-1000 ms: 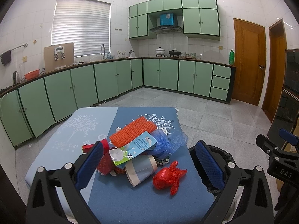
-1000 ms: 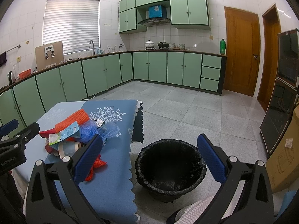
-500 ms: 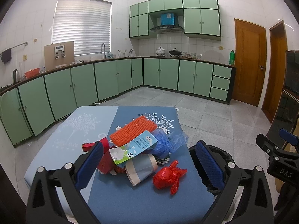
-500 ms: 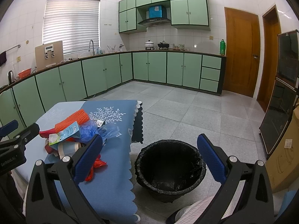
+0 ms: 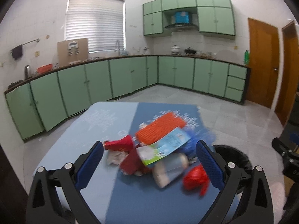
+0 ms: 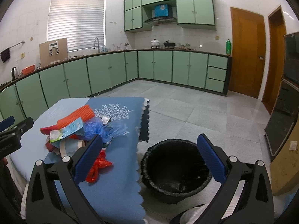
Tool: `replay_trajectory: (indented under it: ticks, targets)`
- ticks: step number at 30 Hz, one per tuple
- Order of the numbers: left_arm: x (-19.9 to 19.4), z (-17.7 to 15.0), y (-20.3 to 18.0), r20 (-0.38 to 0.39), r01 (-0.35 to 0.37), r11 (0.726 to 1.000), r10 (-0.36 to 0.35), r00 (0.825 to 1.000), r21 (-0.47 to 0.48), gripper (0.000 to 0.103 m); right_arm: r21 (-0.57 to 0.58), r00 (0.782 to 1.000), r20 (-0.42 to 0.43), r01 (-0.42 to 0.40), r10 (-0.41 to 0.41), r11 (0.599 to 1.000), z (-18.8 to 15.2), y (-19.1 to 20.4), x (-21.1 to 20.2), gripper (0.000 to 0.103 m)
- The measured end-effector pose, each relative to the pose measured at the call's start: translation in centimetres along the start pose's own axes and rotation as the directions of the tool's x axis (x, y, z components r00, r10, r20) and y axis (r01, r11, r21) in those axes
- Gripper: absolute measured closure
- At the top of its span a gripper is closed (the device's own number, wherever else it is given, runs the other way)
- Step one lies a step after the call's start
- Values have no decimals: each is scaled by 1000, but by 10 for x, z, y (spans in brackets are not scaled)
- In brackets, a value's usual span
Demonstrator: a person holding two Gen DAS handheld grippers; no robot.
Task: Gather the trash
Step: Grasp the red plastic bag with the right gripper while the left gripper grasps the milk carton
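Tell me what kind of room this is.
A home kitchen, most likely: green cabinets run along two walls, a sink tap stands by the window, and pots sit under a range hood.

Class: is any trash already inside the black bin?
No. In the right wrist view the bin shows only its black liner.

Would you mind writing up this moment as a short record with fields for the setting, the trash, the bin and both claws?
setting: kitchen with green cabinets, table with a blue cloth
trash: one pile on the table: orange foam net, blue plastic bag, paper cup, red plastic bag
bin: black-lined bin on the floor beside the table, looks empty
left claw: open, facing the pile, holding nothing
right claw: open, above the bin and table edge, holding nothing
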State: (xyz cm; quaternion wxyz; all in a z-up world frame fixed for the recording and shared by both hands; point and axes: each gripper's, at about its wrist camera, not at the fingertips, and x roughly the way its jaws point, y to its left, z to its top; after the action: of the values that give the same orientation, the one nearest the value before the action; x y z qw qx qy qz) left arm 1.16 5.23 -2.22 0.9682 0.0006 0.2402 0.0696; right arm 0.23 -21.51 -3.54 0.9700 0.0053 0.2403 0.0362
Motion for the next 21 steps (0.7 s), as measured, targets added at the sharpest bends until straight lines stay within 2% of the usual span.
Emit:
replay_trajectory:
  ticks: [5, 12, 21]
  targets:
    - [15, -18, 15, -52, -29, 1000, 29, 998, 2, 6, -25, 997, -7, -72, 72, 997, -13, 29, 23, 5]
    - [28, -37, 28, -100, -39, 999, 39, 994, 5, 6, -67, 985, -72, -162, 157, 984, -35, 72, 56, 5]
    - [40, -46, 42, -129, -42, 999, 41, 991, -9, 6, -58, 968, -171, -197, 184, 979, -59, 95, 94, 6]
